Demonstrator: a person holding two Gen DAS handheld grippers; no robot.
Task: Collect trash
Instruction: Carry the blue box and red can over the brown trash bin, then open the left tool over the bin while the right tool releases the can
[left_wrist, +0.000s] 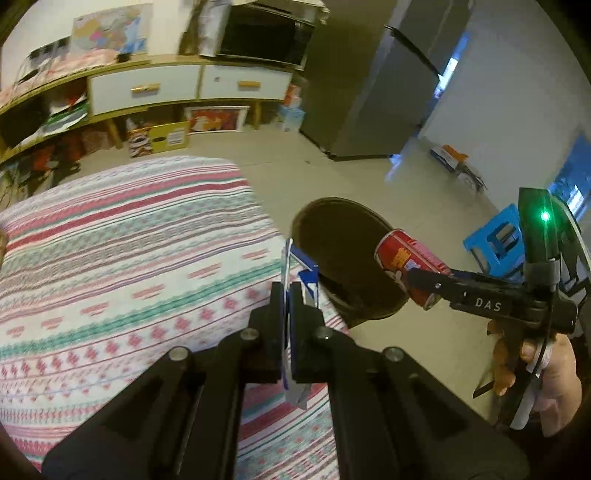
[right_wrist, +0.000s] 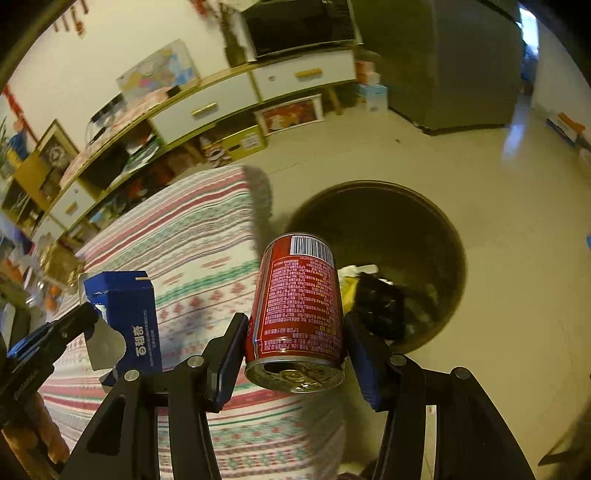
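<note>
My left gripper (left_wrist: 287, 295) is shut on a flattened blue carton (left_wrist: 301, 267), held over the right edge of the striped table; the carton also shows in the right wrist view (right_wrist: 125, 317). My right gripper (right_wrist: 295, 332) is shut on a red drink can (right_wrist: 299, 306), tilted, opened top toward the camera. In the left wrist view the can (left_wrist: 406, 258) hangs over the dark round trash bin (left_wrist: 343, 254). The bin (right_wrist: 436, 229) stands on the floor just right of the table and holds yellow and black trash.
A table with a pink, green and white striped cloth (left_wrist: 122, 266) fills the left. A TV cabinet (left_wrist: 184, 85) with drawers stands behind, boxes under it. A grey fridge (left_wrist: 369, 92) stands at the back right. A blue stool (left_wrist: 495, 240) is on the floor right.
</note>
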